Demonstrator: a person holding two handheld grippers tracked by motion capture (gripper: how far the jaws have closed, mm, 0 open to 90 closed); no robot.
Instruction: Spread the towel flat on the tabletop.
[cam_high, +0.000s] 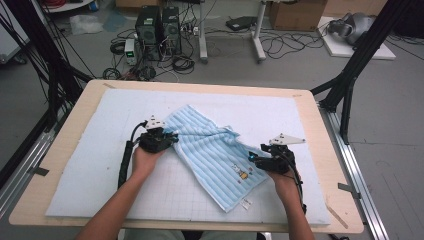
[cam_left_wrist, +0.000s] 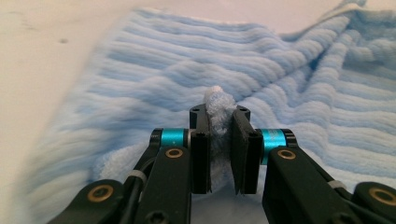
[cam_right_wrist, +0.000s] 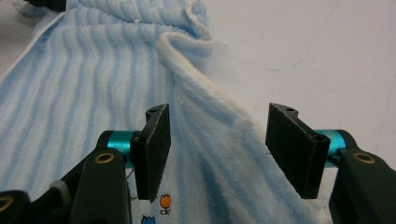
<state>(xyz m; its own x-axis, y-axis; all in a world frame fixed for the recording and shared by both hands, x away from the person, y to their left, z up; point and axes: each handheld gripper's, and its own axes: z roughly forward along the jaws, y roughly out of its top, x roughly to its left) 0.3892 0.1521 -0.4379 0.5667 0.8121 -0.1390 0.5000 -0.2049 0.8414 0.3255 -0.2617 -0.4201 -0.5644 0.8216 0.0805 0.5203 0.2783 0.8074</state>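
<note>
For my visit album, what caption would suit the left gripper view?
Left claw shut on a pinched fold of the blue striped towel lying on the white mat.

The high view looks forward and down from above the near side, taking in the whole table (cam_high: 75, 112) and the floor beyond. Each gripper view sits low and very close, looking along its own jaws. All three share the striped blue towel (cam_high: 210, 150) (cam_left_wrist: 154, 70) (cam_right_wrist: 79, 88).
</note>
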